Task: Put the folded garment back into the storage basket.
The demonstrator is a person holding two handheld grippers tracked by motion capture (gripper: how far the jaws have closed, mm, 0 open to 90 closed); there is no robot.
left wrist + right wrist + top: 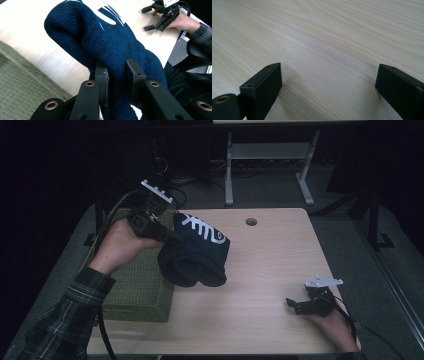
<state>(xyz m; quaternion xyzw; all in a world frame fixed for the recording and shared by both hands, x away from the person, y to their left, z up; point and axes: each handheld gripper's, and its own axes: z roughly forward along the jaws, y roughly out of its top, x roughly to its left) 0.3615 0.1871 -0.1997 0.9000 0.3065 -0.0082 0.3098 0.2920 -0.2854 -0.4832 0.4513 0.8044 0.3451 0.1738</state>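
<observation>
In the high view, the left hand-held gripper [172, 239] sits at about ten o'clock over the table [270, 265], its jaws clamped on a dark blue knitted hat [197, 252] with a white pattern on its upper side. The hat hangs from the jaws above the table's left part, just to the three o'clock side of a green woven basket [137, 285] that stands at the table's left edge; whether the hat's lowest fold touches the wood cannot be told. In the left gripper view, the two black pads [102, 78] press into a bunched fold of the blue knit, and the rest of the hat rises away toward twelve o'clock, with the white pattern near the top.

The right hand-held gripper [295, 305] rests at about four o'clock on the table, well apart from the hat, held by the person's right hand [335, 325]. In the right gripper view its jaws stand wide apart with nothing but bare pale wood between them. A round cable hole [251, 222] lies near the table's far edge at twelve o'clock.
</observation>
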